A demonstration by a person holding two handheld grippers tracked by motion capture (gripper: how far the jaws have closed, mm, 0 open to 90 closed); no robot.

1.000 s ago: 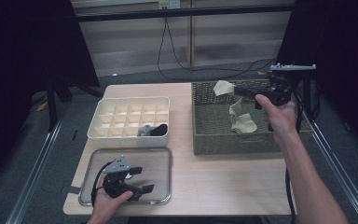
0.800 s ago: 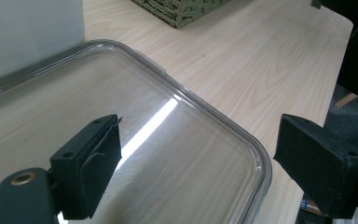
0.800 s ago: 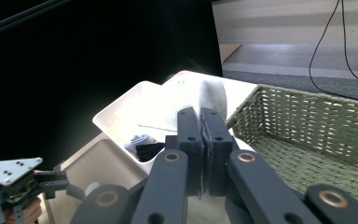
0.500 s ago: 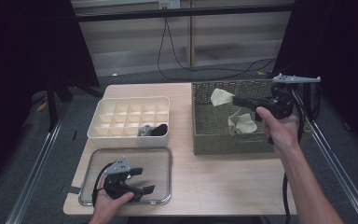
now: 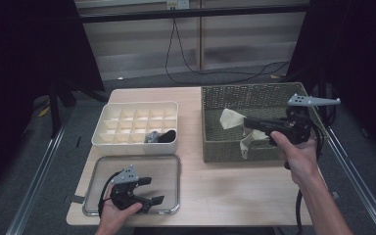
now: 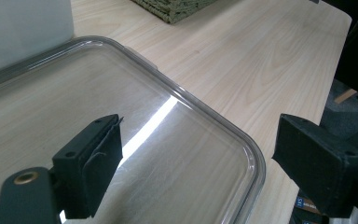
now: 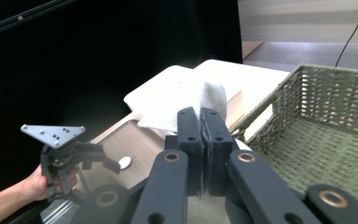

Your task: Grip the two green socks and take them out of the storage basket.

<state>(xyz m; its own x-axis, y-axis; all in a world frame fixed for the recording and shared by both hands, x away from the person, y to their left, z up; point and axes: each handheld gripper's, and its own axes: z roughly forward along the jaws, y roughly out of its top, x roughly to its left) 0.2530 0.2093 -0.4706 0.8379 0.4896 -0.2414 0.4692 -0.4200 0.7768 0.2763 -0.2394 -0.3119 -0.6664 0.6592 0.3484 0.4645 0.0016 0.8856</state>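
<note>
My right gripper (image 5: 247,121) hangs over the woven basket (image 5: 274,95), pointing left, and is shut on a pale cloth piece (image 5: 230,118). In the right gripper view the jaws (image 7: 204,123) press together with the grey-white cloth (image 7: 213,97) sticking out past their tips. A second pale cloth (image 5: 247,145) lies inside the basket by its near wall. My left gripper (image 5: 151,190) rests on the clear tray (image 5: 169,164) at the front left. Its jaws stand wide open with nothing between them (image 6: 205,158).
A white divided box (image 5: 137,113) sits behind the clear tray (image 6: 242,144), with dark items (image 5: 162,136) in one near compartment. The basket wall (image 7: 279,116) stands between the cloth and the box. Bare wood (image 5: 225,186) lies in front of the basket.
My right gripper has carried the pale cloth toward the near side of the basket and slightly left. The left gripper has stayed on the tray.
</note>
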